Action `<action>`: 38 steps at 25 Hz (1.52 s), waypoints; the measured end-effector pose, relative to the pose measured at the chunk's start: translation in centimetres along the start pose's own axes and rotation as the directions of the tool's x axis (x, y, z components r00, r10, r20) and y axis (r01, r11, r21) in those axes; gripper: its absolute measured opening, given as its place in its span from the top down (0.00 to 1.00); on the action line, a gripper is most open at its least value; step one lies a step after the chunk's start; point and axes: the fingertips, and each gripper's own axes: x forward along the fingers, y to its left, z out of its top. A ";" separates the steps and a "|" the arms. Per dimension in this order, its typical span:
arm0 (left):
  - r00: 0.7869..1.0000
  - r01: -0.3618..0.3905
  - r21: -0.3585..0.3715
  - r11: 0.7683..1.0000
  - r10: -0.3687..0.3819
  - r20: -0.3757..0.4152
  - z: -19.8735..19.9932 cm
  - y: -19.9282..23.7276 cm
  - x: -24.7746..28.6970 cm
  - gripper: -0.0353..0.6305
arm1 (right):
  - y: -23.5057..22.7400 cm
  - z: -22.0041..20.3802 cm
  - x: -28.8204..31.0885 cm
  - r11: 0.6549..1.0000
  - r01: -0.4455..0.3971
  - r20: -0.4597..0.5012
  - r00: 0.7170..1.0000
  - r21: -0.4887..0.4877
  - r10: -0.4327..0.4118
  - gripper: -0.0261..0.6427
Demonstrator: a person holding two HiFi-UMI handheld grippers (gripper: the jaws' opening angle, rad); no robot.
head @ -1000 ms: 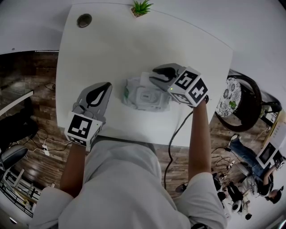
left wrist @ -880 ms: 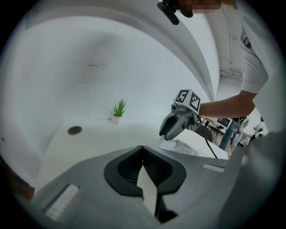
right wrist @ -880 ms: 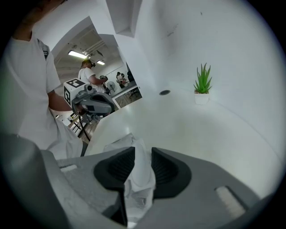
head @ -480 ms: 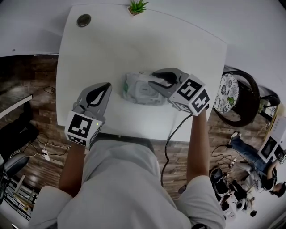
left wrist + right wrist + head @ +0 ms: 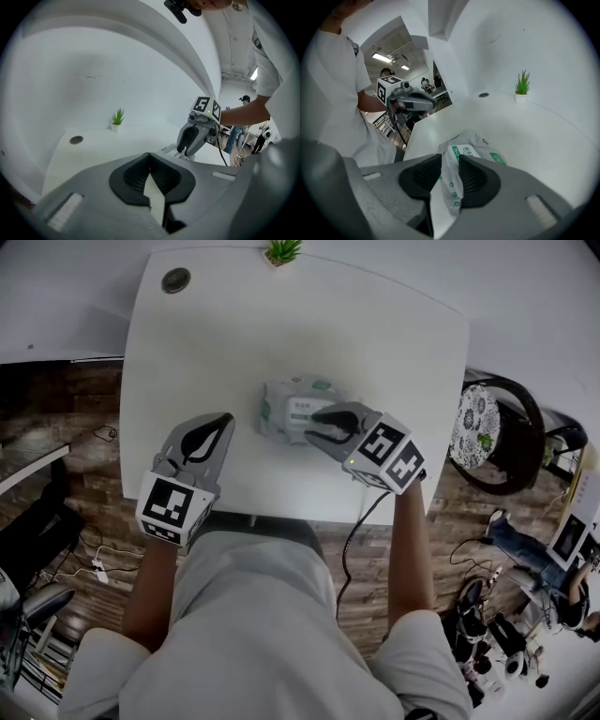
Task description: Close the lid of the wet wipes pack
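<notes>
At the counter's (image 5: 281, 324) near edge, the left gripper (image 5: 220, 423) hovers low with its jaws brought together on nothing, well apart from the work. Near the middle of the counter, the right gripper (image 5: 321, 425) has its jaws drawn narrow on the wet wipes pack (image 5: 295, 407), pinching the crinkled film of the pack's near side, as the right gripper view shows. The pack looks light and soft, a slick plastic pouch likely to buckle or slide if pushed from 1 side only; the stiffer lid panel on its top face is probably the surest place to press, with the pouch braced at an end. Whether that lid is fully seated cannot be told from these views. The right gripper's own body covers part of the pack's near side, so little else stands in the way. A cable (image 5: 361, 521) trails from that gripper over the near edge. Toward the far edge sit a round grommet (image 5: 175, 280) at the far left corner and 1 small potted plant (image 5: 282, 251). A patterned chair (image 5: 497, 437) stands off the right edge.
</notes>
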 end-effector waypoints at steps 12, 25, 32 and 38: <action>1.000 0.006 0.011 1.000 -0.006 -0.005 -1.2 -0.4 -1.7 0.95 | 0.3 -2.2 2.2 0.994 0.100 -0.056 0.994 0.032 -0.099 0.78; 1.000 0.023 0.023 0.999 -0.023 0.012 -1.3 -1.1 -2.4 0.95 | 0.3 -2.2 2.9 0.982 0.187 -0.096 0.978 0.018 -0.184 0.78; 0.999 0.026 0.042 0.999 -0.027 0.038 -0.2 -0.9 -3.5 0.95 | 1.4 -1.1 1.1 0.956 0.278 0.041 0.958 0.092 -0.283 0.79; 0.996 0.052 0.061 0.997 -0.056 0.064 0.6 -1.2 -4.6 0.95 | 2.0 0.4 -2.6 0.884 0.432 0.165 0.873 0.180 -0.460 0.84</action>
